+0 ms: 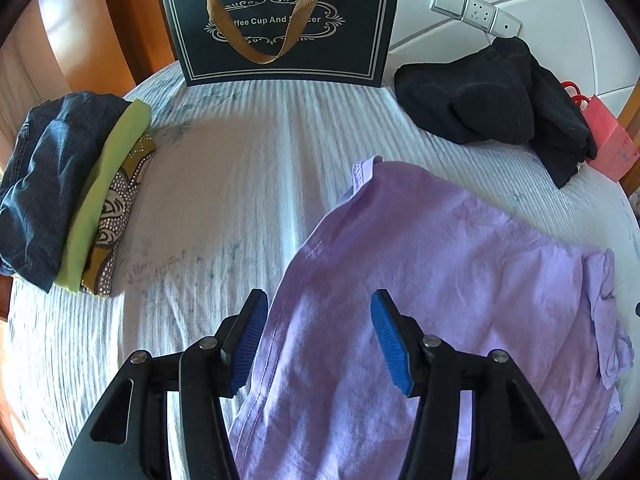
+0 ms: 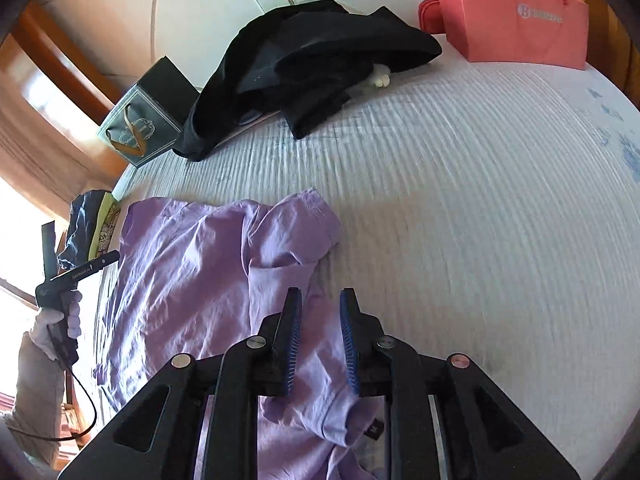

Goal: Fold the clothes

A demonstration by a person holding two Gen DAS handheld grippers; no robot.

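A lilac shirt (image 1: 420, 264) lies spread and wrinkled on the white ribbed bedspread (image 1: 240, 184). It also shows in the right wrist view (image 2: 192, 272). My left gripper (image 1: 318, 300) is open, just above the shirt's left hem edge, holding nothing. My right gripper (image 2: 320, 300) is open with a narrower gap, above the shirt's collar end, near a sleeve (image 2: 304, 216); nothing is between its pads. The left gripper with the gloved hand also shows at the left edge of the right wrist view (image 2: 76, 276).
A stack of folded clothes (image 1: 68, 196), denim, green and patterned, lies at the left. A heap of black clothes (image 1: 496, 100) lies at the back right. A dark gift bag (image 1: 280, 24) and a pink bag (image 2: 516, 16) stand by the headboard wall.
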